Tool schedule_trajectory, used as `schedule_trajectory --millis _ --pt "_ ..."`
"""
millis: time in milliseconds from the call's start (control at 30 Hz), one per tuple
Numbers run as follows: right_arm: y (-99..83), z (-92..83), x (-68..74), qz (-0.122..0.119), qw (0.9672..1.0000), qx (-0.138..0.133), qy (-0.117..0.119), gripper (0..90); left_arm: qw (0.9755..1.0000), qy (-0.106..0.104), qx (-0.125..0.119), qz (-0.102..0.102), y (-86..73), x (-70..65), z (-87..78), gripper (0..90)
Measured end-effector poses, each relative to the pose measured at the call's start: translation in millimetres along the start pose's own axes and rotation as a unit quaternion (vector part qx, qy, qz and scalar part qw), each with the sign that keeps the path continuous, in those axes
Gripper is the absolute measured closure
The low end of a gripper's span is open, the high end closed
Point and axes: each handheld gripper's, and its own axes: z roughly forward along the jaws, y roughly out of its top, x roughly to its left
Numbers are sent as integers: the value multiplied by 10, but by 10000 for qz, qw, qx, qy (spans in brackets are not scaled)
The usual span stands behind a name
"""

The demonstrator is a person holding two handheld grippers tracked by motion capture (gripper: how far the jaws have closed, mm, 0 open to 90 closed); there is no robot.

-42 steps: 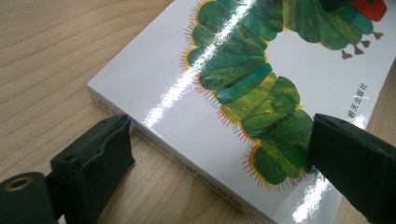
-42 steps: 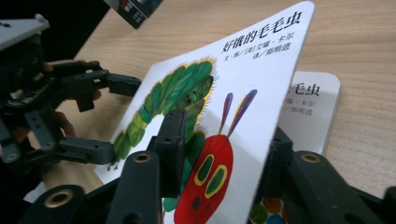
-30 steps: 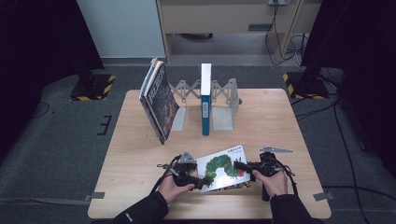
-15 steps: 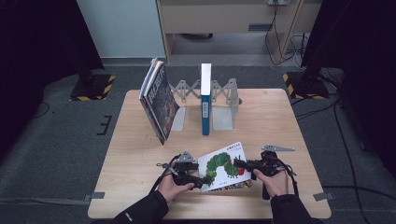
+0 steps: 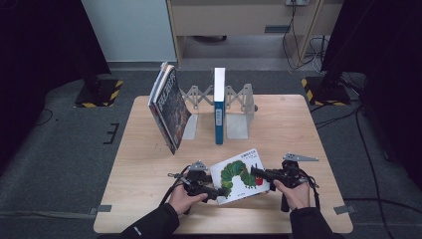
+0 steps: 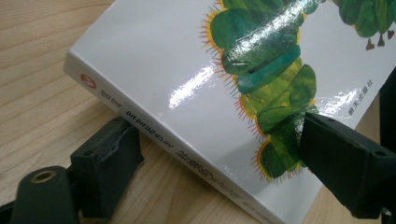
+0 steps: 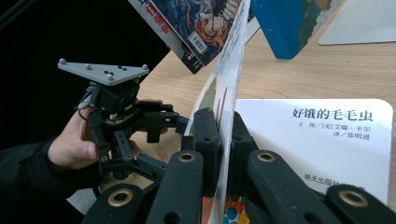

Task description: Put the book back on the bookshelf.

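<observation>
A white picture book with a green caterpillar on its cover (image 5: 238,175) lies near the table's front edge. My right gripper (image 5: 255,173) is shut on the thin front cover (image 7: 232,84) and holds it raised off the title page (image 7: 322,140). My left gripper (image 5: 221,191) straddles the spine corner (image 6: 154,135) of the book. Its jaws have just been opening: one pad (image 6: 109,163) sits beside the spine and the other (image 6: 341,161) over the cover, so the book is between them without being gripped. A hand holds the left gripper (image 7: 180,126) beyond the cover.
At the back of the wooden table (image 5: 298,129) stands a grey metal book rack (image 5: 239,117). In it a blue-and-white book (image 5: 219,107) stands upright, and dark comic books (image 5: 169,107) lean at its left end. Dark floor surrounds the table.
The book's cover has tipped up a little on the right gripper's side. Both hands have stayed nearly where they were.
</observation>
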Motion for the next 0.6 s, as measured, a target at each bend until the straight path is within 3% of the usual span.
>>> schedule_trajectory --millis 100,333,467,600 --pt "-7 -2 -14 28 10000 3 -12 866 10000 -83 -38 -37 3 16 25 109" --pt "-52 -6 -73 12 9998 33 -188 815 10000 -6 -44 70 -2 -1 38 115" --pt "-104 37 -102 -234 9973 258 -651 708 9998 47 -31 182 -6 -8 41 134" --pt "-137 80 -105 -301 9948 396 -893 629 9998 53 -31 206 -6 -11 41 134"
